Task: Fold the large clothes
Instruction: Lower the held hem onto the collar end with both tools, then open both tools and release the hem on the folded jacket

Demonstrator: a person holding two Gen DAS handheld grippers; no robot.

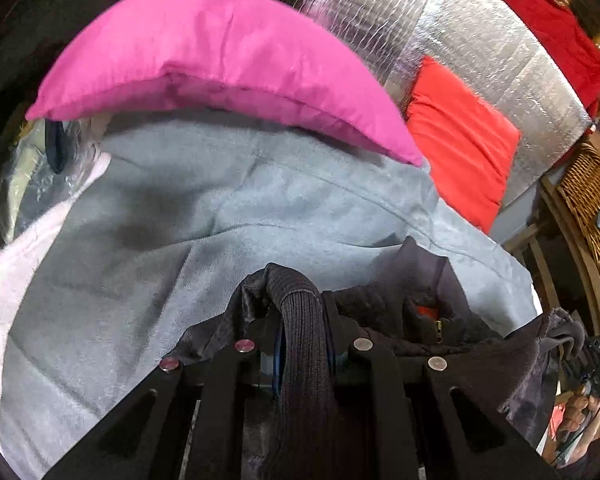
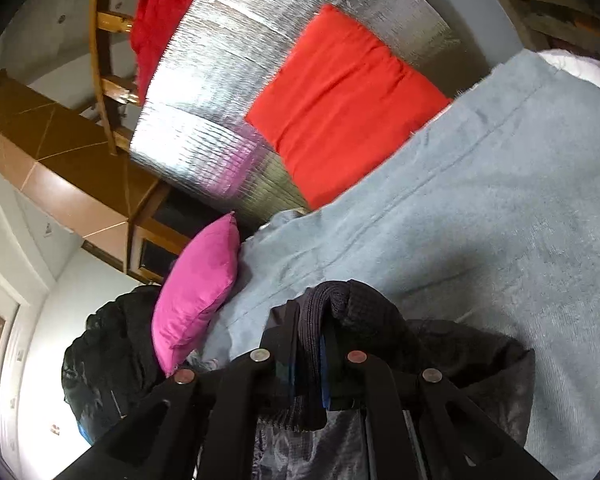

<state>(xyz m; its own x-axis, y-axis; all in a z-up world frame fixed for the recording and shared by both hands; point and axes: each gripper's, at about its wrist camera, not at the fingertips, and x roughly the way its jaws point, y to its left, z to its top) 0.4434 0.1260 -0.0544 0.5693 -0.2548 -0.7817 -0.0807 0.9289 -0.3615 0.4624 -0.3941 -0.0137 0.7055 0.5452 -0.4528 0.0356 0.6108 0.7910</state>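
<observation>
A dark jacket (image 1: 452,340) with a ribbed knit hem and an orange lining patch hangs over a grey-blue blanket (image 1: 180,240). My left gripper (image 1: 300,300) is shut on a fold of its ribbed hem, which bulges up between the fingers. In the right wrist view the same dark jacket (image 2: 460,360) drapes to the right, and my right gripper (image 2: 312,320) is shut on another stretch of the ribbed hem. The jacket's shiny lining shows below the right jaws. Most of the garment lies hidden beneath both grippers.
A pink pillow (image 1: 220,64) lies on the blanket's far side, with an orange-red cushion (image 1: 460,140) on a silver foil mat (image 1: 500,60). A wicker basket (image 1: 588,200) stands at the right. A black bag (image 2: 108,360) sits beside the pink pillow (image 2: 196,292).
</observation>
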